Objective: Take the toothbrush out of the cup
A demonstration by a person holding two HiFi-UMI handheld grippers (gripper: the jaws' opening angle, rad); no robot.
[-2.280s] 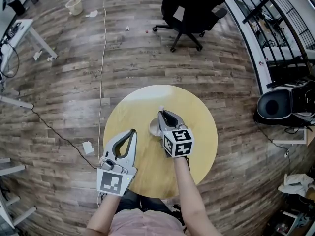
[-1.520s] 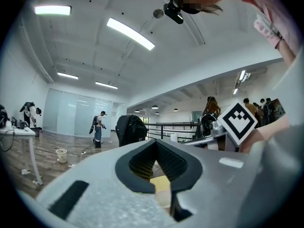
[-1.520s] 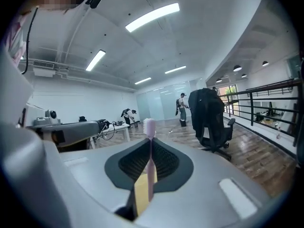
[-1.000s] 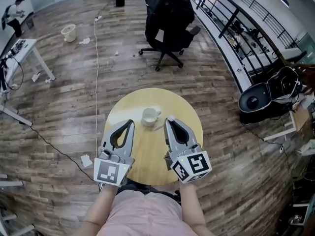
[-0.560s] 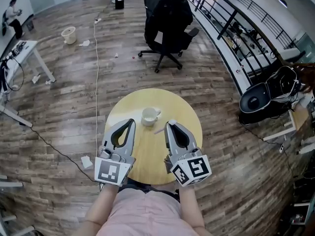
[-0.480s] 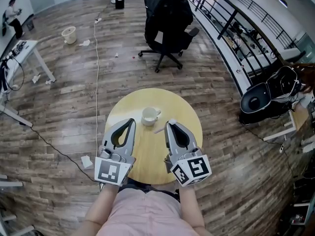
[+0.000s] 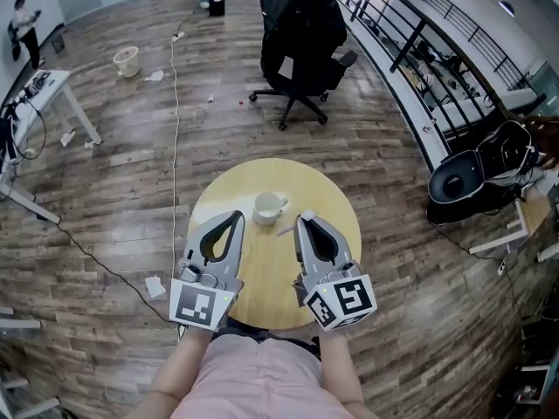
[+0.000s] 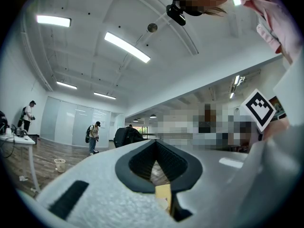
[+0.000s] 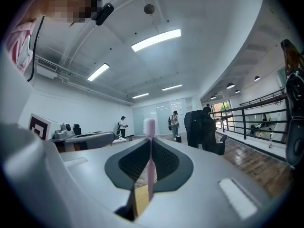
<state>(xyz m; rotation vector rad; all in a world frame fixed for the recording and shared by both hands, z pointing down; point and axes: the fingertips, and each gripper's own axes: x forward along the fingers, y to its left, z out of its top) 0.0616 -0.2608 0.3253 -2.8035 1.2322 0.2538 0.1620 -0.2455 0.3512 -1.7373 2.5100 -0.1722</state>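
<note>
Round yellow bench (image 7: 336, 201) on plank floor: we hold the right gripper (image 7: 303, 222) with fingers (image 9: 168, 161) clenched on the toothbrush (image 9: 150, 146), its axis along them, head toward the cup (image 7: 266, 208), clear of it; left gripper (image 7: 234, 217) clenched, empty.

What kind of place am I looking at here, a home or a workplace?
Most likely an open-plan office or lab: a black office chair, a white desk, and long ceiling strip lights.
</note>
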